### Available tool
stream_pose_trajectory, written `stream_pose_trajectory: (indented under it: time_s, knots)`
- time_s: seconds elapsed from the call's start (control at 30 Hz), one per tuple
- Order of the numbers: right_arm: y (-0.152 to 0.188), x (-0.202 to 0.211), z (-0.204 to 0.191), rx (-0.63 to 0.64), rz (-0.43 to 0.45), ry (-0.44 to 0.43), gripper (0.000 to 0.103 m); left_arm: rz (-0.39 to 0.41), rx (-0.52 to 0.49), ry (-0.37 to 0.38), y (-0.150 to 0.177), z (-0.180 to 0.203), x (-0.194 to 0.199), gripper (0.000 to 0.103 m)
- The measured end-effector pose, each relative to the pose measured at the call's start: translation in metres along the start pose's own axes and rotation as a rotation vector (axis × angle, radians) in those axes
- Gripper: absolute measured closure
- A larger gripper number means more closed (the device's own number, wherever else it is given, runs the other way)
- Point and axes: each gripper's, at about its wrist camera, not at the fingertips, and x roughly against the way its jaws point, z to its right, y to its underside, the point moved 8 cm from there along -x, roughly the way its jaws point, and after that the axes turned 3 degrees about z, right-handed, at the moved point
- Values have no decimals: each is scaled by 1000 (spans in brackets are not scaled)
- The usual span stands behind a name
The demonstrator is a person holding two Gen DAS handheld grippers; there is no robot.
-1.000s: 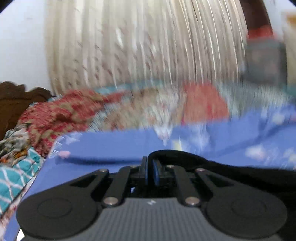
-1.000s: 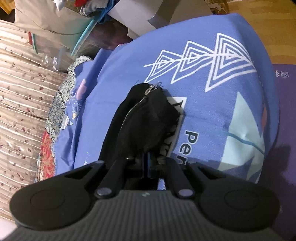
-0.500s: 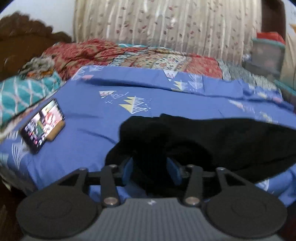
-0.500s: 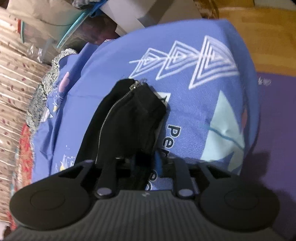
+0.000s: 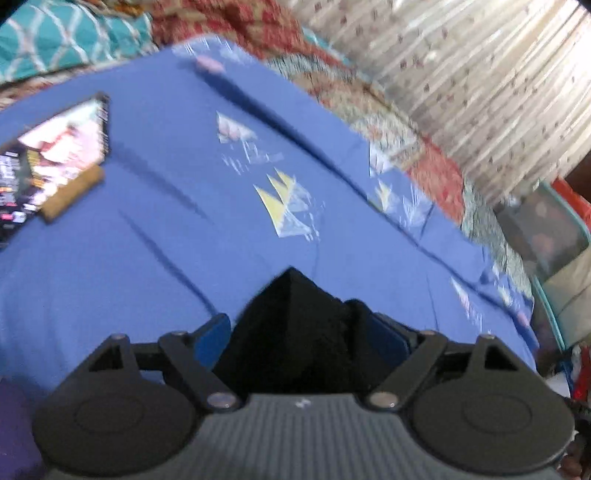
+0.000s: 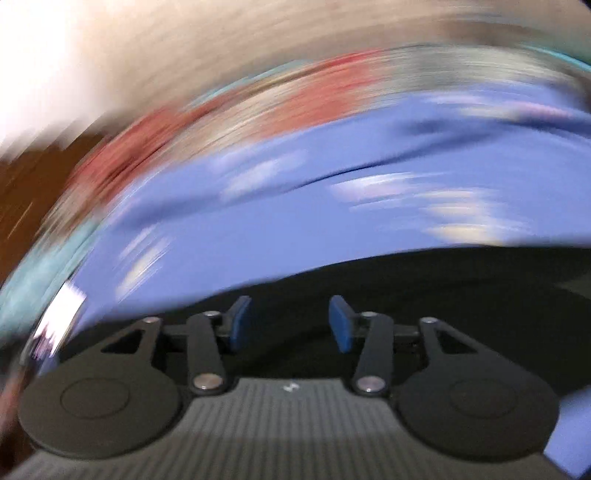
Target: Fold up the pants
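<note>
The black pants [image 5: 295, 332] lie on the blue bedsheet [image 5: 147, 240]. In the left wrist view a peaked fold of them sits between the wide-apart blue pads [image 5: 212, 338] of my left gripper [image 5: 299, 339], which is open. In the right wrist view, heavily blurred, the pants [image 6: 424, 295] spread as a dark sheet under and beyond my right gripper [image 6: 290, 323]. Its jaws stand apart with nothing clamped between them.
A lit phone [image 5: 48, 158] on a wooden stand lies on the sheet at the left. Red patterned and teal quilts [image 5: 92, 33] are piled at the far edge. A beige curtain [image 5: 480, 74] hangs behind, with storage boxes [image 5: 546, 236] at the right.
Both grippers, shut on the black cloth a second ago, have opened and let it go. The right gripper has swung round fast, from the bed's corner to the far side.
</note>
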Motion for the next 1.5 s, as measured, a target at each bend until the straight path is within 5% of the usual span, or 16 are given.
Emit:
stream_pose_trajectory:
  time_s: [0.2, 0.27, 0.3, 0.33, 0.37, 0.57, 0.7, 0.77, 0.87, 1.0, 1.17, 1.2, 1.27, 1.33, 1.43, 1.5]
  knots:
    - [54, -92, -176, 454, -265, -375, 48, -49, -17, 38, 25, 18, -11, 54]
    - [72, -111, -201, 526, -307, -406, 50, -32, -43, 17, 28, 20, -7, 85]
    - [79, -121, -207, 548, -335, -402, 54, -24, -44, 18, 30, 18, -4, 89]
    - [87, -132, -211, 573, -376, -382, 83, -17, -36, 25, 27, 17, -1, 91]
    - [93, -137, -212, 602, -394, -357, 90, -4, -30, 30, 28, 15, 4, 95]
    - [88, -113, -228, 579, -401, -440, 90, 115, -45, 22, 38, 0, 58, 95]
    - [125, -120, -217, 602, -521, -424, 79, 44, -36, -36, 59, -22, 54, 80]
    - [134, -132, -211, 554, -570, -412, 77, 20, -16, -99, 57, -34, 51, 35]
    - [120, -126, -212, 495, -552, -439, 72, 108, -21, -73, 29, -39, 56, 10]
    - [91, -118, -207, 440, -481, -450, 61, 90, -27, 13, 0, -35, 32, 2]
    - [57, -125, -173, 279, -419, -359, 60, -60, -76, 97, 13, -21, -15, 1]
    - [53, -128, -167, 244, -409, -334, 60, -86, -75, 106, 19, -18, -22, 4]
    - [50, -138, -160, 169, -411, -294, 59, -105, -111, 81, 35, -9, -31, 48]
    - [63, -151, -160, 128, -456, -279, 59, -64, -195, 31, 42, 0, -31, 71]
    - [96, -172, -174, 170, -551, -246, 62, 26, -169, 59, 22, 11, -12, 82]
    - [102, -188, -197, 249, -492, -205, 63, 115, -203, 86, 5, 27, 11, 84]
